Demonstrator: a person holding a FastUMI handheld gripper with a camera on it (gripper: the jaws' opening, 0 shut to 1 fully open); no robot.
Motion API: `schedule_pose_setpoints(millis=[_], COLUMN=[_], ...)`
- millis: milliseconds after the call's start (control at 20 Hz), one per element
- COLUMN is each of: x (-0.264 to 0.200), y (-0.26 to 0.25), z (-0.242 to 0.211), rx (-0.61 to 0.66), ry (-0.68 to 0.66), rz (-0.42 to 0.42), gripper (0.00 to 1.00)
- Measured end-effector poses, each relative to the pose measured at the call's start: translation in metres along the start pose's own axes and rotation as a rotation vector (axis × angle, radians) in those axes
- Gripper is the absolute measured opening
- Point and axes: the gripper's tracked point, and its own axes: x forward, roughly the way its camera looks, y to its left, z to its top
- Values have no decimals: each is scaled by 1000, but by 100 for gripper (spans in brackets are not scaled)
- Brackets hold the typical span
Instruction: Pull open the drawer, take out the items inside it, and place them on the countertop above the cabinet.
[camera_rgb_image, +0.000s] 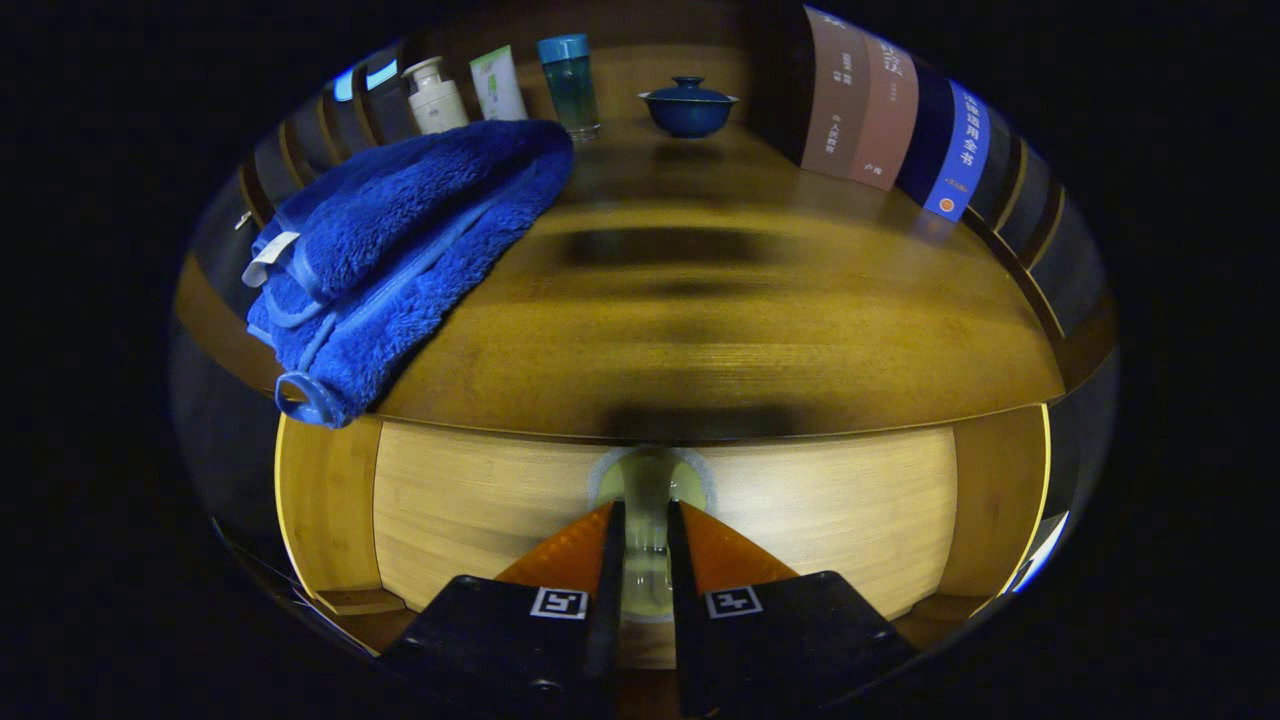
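The drawer front (480, 510) is a pale wooden panel directly ahead, just under the edge of the wooden countertop (700, 330). At its middle sits a round, glassy drawer knob (650, 472). My gripper (647, 512) is right up against the panel, with both fingers pressed on the knob's stem from either side, so it is shut on the knob. I cannot see inside the drawer. A folded blue fluffy towel (400, 250) lies on the left of the countertop, with one corner hanging over the front edge.
At the back of the countertop stand a white pump bottle (435, 97), a pale tube (497, 85) and a teal bottle (570, 85). To their right is a blue lidded bowl (688, 105). Upright books (885, 120) line the right side. Cabinet side posts (325, 500) flank the drawer.
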Motion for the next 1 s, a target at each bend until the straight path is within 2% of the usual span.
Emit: schedule_pose_setpoints(millis=[50, 150, 400, 600, 850, 1000], x=[-6, -1, -16, -51, -113, -151], y=[-1, -2, -3, 0, 4, 4], z=[1, 1, -5, -7, -6, 23], rx=[6, 11, 23, 33, 31, 66], ry=[1, -7, -20, -80, -230, -372], rz=[-1, -1, 13, 42, 67, 90], gripper=[28, 16, 15, 15, 15, 15])
